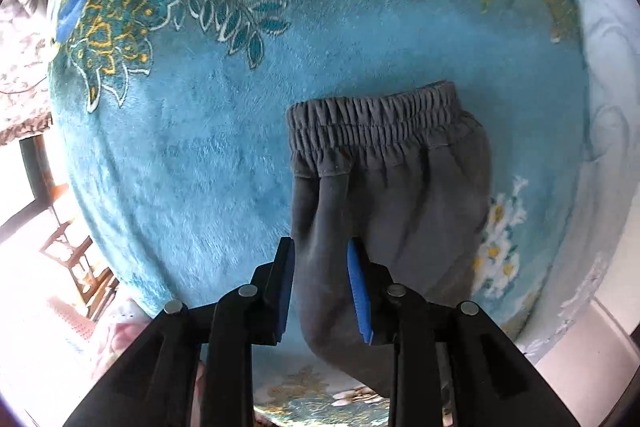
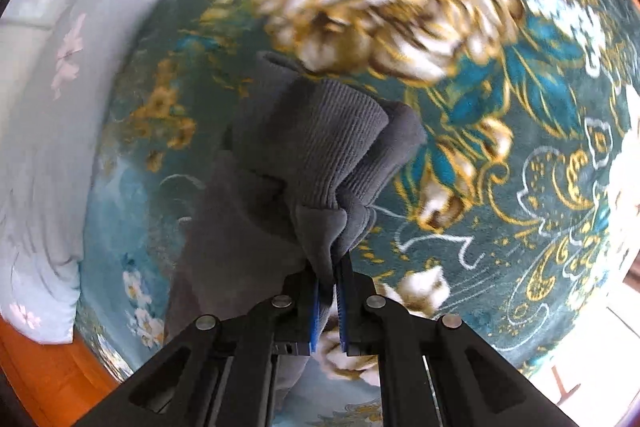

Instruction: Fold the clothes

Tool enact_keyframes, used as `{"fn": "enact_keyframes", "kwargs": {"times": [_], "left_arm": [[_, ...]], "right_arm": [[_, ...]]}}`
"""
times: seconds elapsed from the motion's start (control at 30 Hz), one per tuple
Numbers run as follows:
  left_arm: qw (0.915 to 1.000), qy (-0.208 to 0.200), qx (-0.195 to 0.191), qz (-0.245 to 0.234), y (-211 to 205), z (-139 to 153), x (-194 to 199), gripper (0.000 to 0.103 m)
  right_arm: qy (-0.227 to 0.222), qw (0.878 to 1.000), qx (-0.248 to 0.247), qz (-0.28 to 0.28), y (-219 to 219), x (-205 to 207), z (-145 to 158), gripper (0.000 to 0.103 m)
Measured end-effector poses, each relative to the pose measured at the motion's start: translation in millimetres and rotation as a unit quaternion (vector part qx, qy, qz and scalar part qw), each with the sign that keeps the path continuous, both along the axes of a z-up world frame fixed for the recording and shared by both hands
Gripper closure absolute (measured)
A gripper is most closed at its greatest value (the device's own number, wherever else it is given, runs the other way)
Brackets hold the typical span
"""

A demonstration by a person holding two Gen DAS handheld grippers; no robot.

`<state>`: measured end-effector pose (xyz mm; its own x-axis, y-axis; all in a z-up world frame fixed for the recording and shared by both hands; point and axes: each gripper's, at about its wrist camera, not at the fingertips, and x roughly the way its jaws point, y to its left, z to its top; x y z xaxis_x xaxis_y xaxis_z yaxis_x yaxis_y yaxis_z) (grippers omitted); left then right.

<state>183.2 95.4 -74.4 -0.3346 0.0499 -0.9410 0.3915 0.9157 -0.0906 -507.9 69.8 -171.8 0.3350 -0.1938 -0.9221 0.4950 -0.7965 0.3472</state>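
a pair of grey sweatpants lies on a teal plush blanket patterned with gold and blue flowers, filling the lower centre and right of the left wrist view. the gathered elastic waistband sits across the middle of that frame, with the fabric running down toward the bottom edge. the left gripper is at the bottom centre, its blue-padded fingers spread apart on either side of a fold of the grey cloth, which passes between them; whether the pads touch the fabric cannot be told.

in the right wrist view, the right gripper sits at the bottom centre with its fingers pressed nearly together, pinching a bunched edge of the sweatpants. the ribbed cuffs rise from that pinch toward the middle of the frame, above the blanket's gold scrollwork. a pale blue sheet with white and pink flowers curves along the left edge, and an orange wooden surface shows in the lower left corner. the top of this frame is blurred.
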Motion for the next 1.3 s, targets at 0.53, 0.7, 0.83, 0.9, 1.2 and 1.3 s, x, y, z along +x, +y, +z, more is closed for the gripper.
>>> {"fn": "enact_keyframes", "kwargs": {"times": [0.53, 0.7, 0.83, 0.9, 1.2, 1.3], "left_arm": [[0.9928, 0.035, -0.114, 0.017, 29.1, 60.6, -61.6, 0.074], [0.9900, 0.054, -0.123, 0.043, 59.0, 65.9, -63.9, 0.074], [0.9905, 0.052, -0.118, 0.049, 75.5, 65.5, -62.9, 0.073], [0.9910, 0.051, -0.113, 0.050, 80.6, 63.1, -62.7, 0.072], [0.9898, 0.098, -0.102, 0.010, 41.2, 22.9, -102.4, 0.057], [0.9868, 0.129, -0.095, -0.025, 15.1, -1.4, -135.2, 0.056]], "right_arm": [[0.237, 0.832, -0.198, 0.461, -30.0, 245.9, 139.1, 0.095], [0.242, 0.769, -0.177, 0.564, -16.4, 329.1, 99.6, 0.095], [0.252, 0.735, -0.156, 0.610, -6.8, 368.3, 75.6, 0.093], [0.239, 0.720, -0.154, 0.633, -3.0, 378.4, 72.9, 0.087], [0.120, 0.765, -0.158, 0.613, -3.4, 325.5, 88.7, 0.059], [0.114, 0.787, -0.153, 0.587, -4.7, 294.6, 95.2, 0.054]]}}
